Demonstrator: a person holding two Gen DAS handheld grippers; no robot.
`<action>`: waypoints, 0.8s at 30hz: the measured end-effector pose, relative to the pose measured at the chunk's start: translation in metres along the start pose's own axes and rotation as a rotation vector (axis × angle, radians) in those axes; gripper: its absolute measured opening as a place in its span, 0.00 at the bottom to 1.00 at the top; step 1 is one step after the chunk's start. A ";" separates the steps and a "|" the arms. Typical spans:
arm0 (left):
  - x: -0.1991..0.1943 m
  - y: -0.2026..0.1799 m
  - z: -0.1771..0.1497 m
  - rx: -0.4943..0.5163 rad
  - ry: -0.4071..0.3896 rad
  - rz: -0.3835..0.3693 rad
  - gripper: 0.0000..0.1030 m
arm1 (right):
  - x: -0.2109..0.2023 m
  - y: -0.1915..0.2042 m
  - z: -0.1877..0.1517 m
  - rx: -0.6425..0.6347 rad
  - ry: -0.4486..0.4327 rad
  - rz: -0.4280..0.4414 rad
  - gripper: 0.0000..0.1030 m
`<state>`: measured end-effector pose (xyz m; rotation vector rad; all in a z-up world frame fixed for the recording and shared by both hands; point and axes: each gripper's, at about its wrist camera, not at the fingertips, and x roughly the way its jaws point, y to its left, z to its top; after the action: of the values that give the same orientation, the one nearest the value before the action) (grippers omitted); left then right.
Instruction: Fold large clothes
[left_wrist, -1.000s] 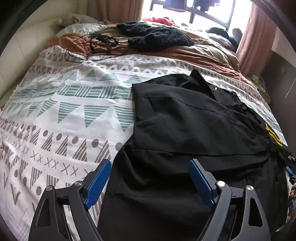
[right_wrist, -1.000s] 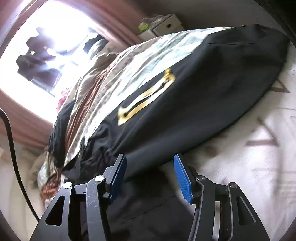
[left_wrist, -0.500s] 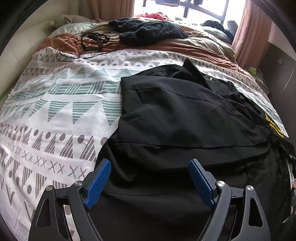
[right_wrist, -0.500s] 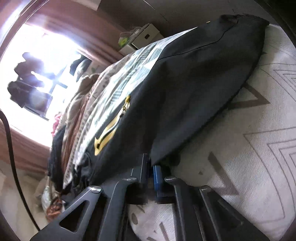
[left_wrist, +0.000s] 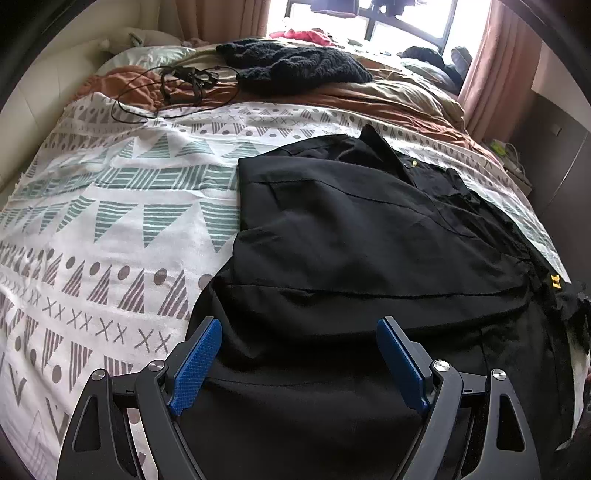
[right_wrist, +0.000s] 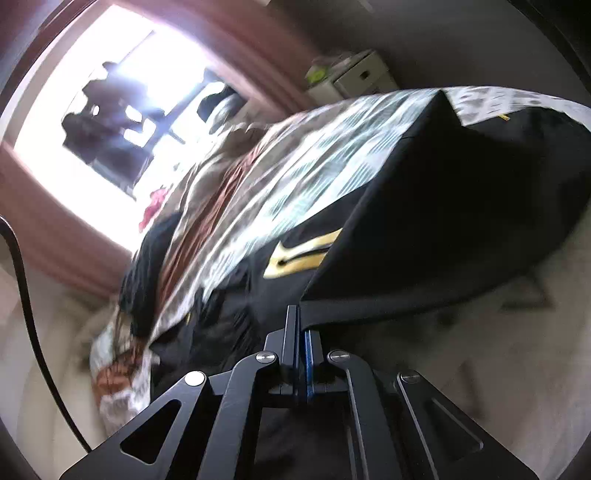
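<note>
A large black garment (left_wrist: 362, 251) with a collar and yellow trim lies spread on the patterned bedspread (left_wrist: 110, 221). My left gripper (left_wrist: 299, 365) is open, its blue pads wide apart above the garment's near part. In the right wrist view my right gripper (right_wrist: 301, 332) is shut on an edge of the black garment (right_wrist: 461, 206) and lifts it off the bed, so the cloth hangs taut. A yellow emblem (right_wrist: 303, 254) shows beside the raised fold.
A dark knitted garment (left_wrist: 295, 66) and a black cable (left_wrist: 170, 88) lie at the head of the bed on a brown blanket (left_wrist: 388, 99). Pink curtains (left_wrist: 495, 66) and a window are behind. A white box (right_wrist: 362, 77) stands past the bed.
My right gripper closed on the garment's edge and has raised it, swinging the view. My left gripper stayed open and shifted slightly over the garment.
</note>
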<state>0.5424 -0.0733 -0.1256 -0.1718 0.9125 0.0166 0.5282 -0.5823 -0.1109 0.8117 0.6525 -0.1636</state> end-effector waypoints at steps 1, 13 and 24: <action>0.000 0.000 0.000 -0.001 0.000 -0.001 0.84 | 0.004 0.003 -0.003 0.000 0.020 -0.057 0.07; 0.008 -0.007 -0.002 0.018 0.014 -0.007 0.84 | -0.006 -0.057 0.007 0.170 -0.029 -0.077 0.50; 0.015 -0.013 -0.005 0.040 0.030 0.011 0.84 | -0.024 -0.113 -0.006 0.507 -0.073 0.131 0.55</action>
<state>0.5493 -0.0873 -0.1388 -0.1308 0.9427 0.0058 0.4635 -0.6584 -0.1698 1.3262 0.4904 -0.2432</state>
